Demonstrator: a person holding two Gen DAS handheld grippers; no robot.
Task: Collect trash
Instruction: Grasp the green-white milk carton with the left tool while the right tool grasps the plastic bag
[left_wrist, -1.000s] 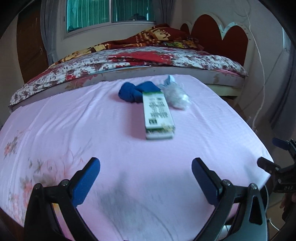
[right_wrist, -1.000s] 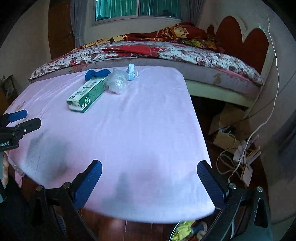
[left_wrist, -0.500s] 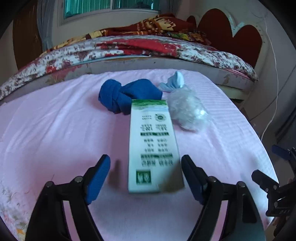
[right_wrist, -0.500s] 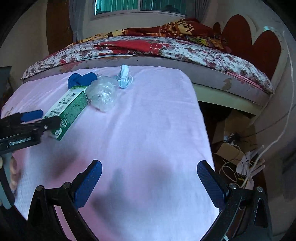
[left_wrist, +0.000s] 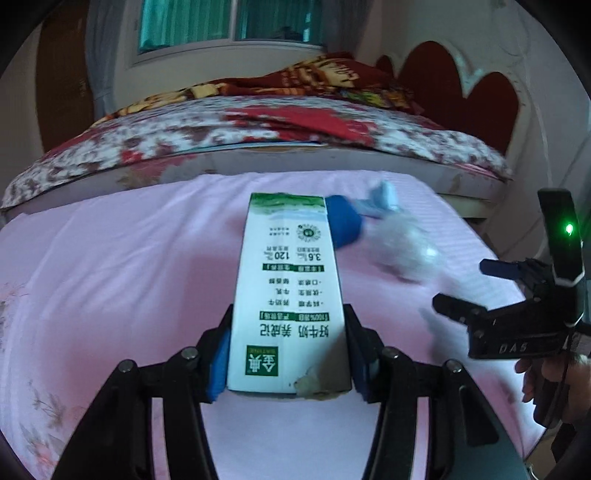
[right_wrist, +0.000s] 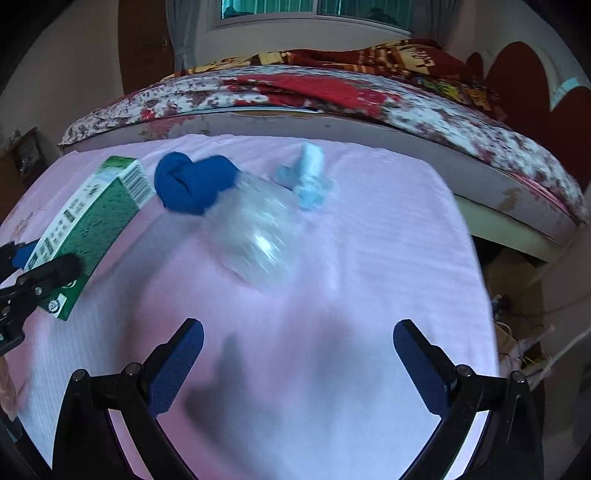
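Note:
A green and white milk carton (left_wrist: 291, 291) lies on the pink sheet, and my left gripper (left_wrist: 288, 354) is shut on its near end, the blue pads pressing both sides. In the right wrist view the carton (right_wrist: 88, 229) shows at the left, with the left gripper (right_wrist: 33, 273) on it. A crumpled clear plastic bag (right_wrist: 258, 236), a knotted blue cloth (right_wrist: 192, 181) and a light blue face mask (right_wrist: 310, 177) lie beyond. My right gripper (right_wrist: 297, 358) is open and empty, above the sheet in front of the plastic bag.
The pink-sheeted surface (right_wrist: 369, 277) ends at the right, where the floor holds boxes and cables (right_wrist: 524, 332). A bed with a floral cover (left_wrist: 258, 133) and red heart headboard (left_wrist: 461, 85) stands behind. The right gripper shows at the right of the left wrist view (left_wrist: 480, 291).
My left gripper moved forward around the carton and closed on it. My right gripper moved forward over the sheet toward the plastic bag, staying open.

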